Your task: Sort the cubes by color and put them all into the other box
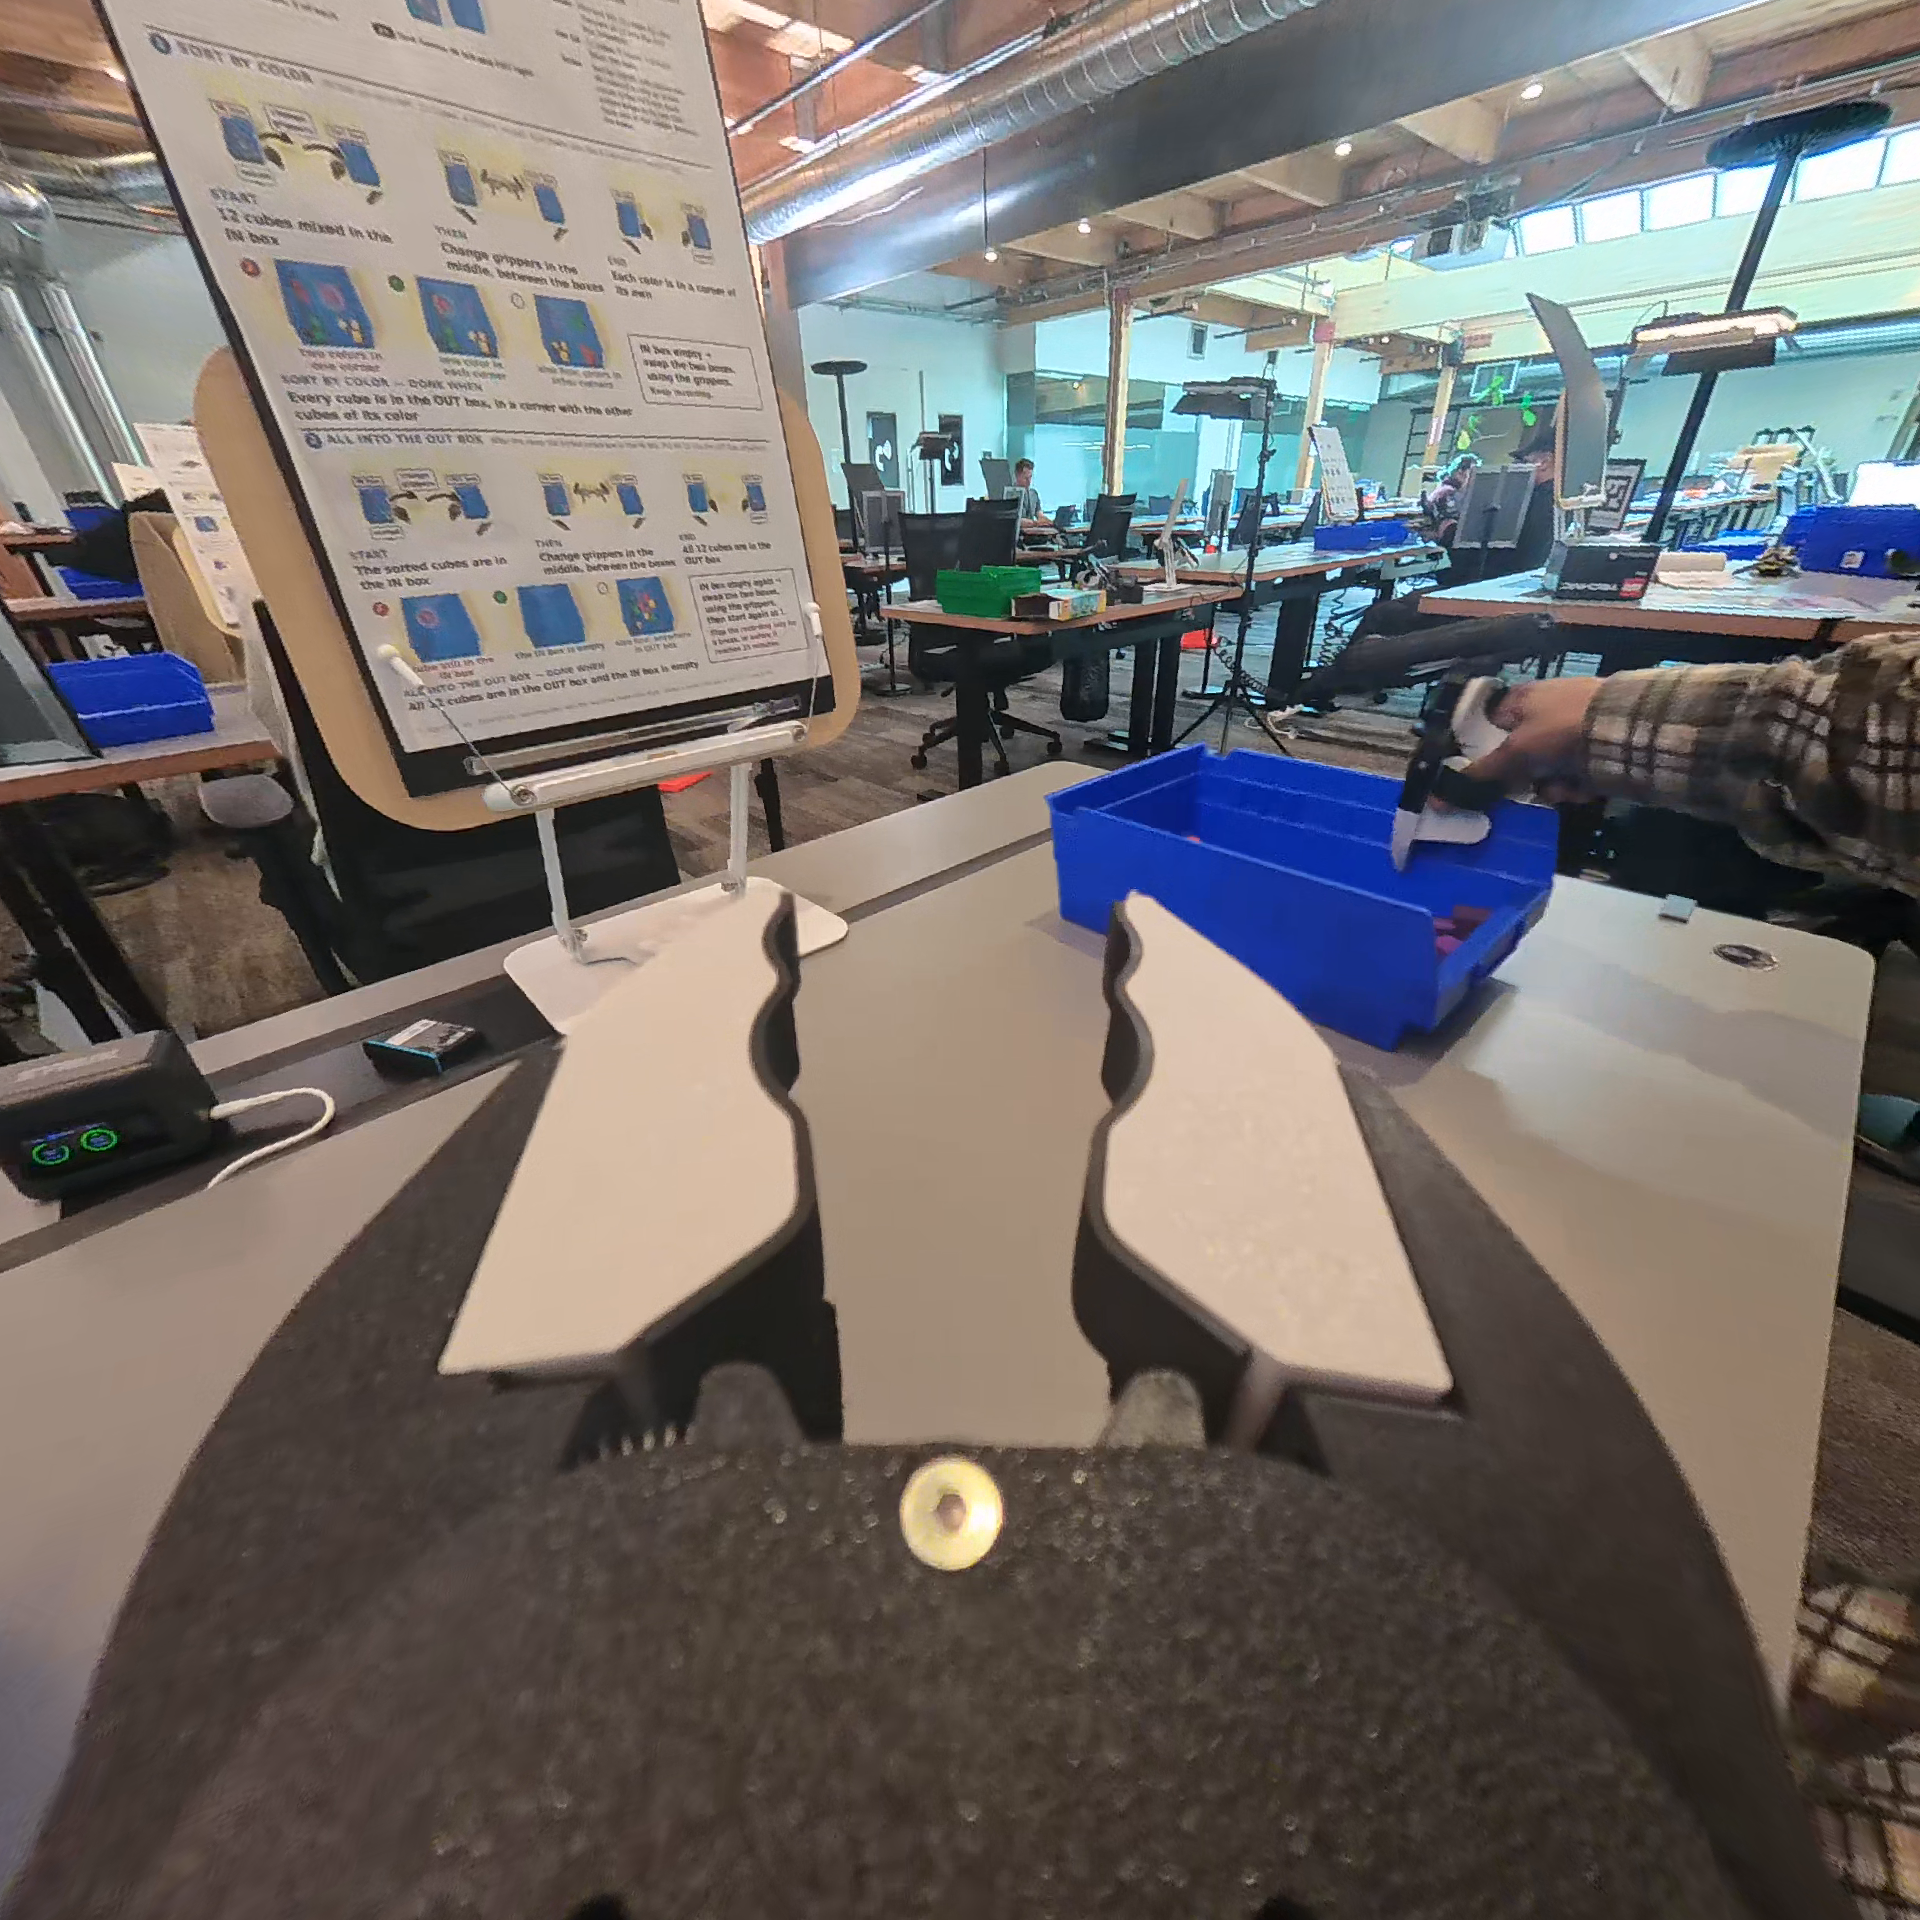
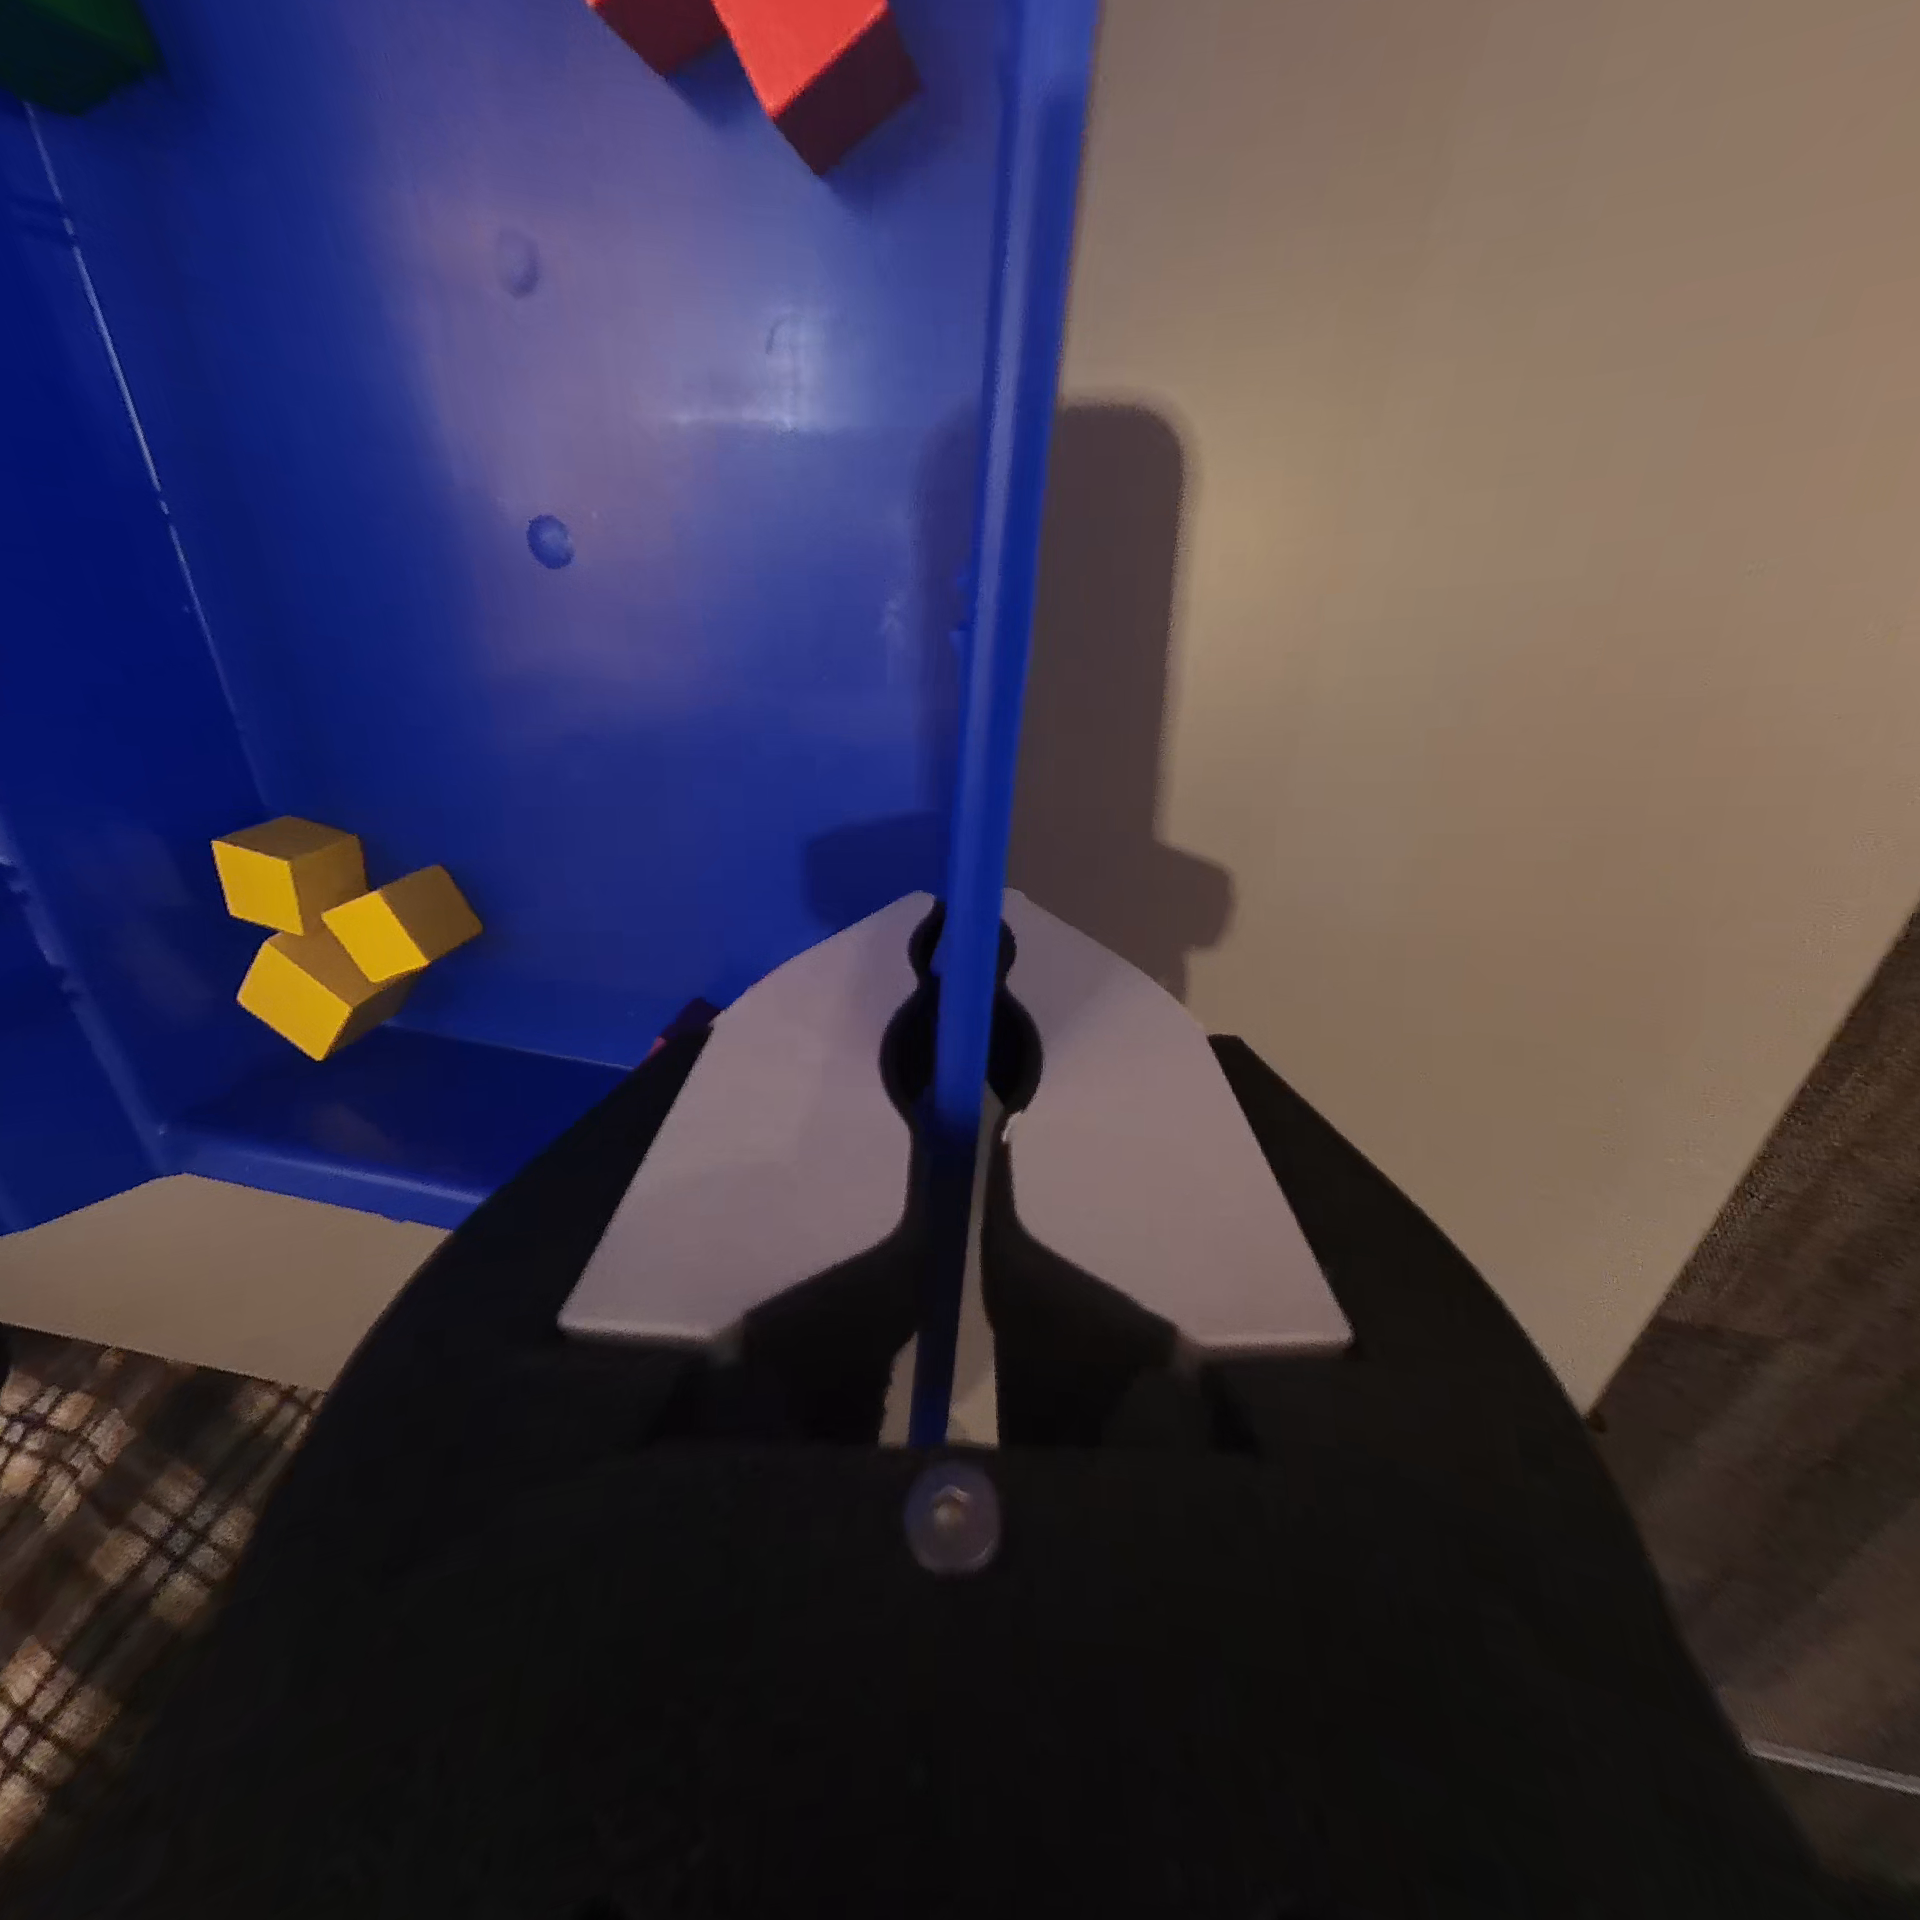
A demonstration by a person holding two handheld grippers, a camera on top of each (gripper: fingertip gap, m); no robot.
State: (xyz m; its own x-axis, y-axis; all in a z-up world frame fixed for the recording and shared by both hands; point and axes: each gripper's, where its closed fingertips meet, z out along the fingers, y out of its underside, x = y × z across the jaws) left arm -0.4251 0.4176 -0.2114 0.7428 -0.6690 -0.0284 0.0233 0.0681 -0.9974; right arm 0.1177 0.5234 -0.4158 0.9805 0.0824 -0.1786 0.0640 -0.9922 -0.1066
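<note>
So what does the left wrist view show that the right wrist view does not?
Only the left wrist view shows the open left gripper holding nothing, the printed instruction sheet on its stand, the black charger and the office behind. Only the right wrist view shows inside the box: three yellow wooden cubes in one corner, red cubes in another. Both show the blue plastic box with the right gripper clamped on its side wall, and the grey table.

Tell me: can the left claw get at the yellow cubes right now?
Probably yes: the left claw is open and empty, the blue box is open-topped, and the yellow cubes lie uncovered.
</note>
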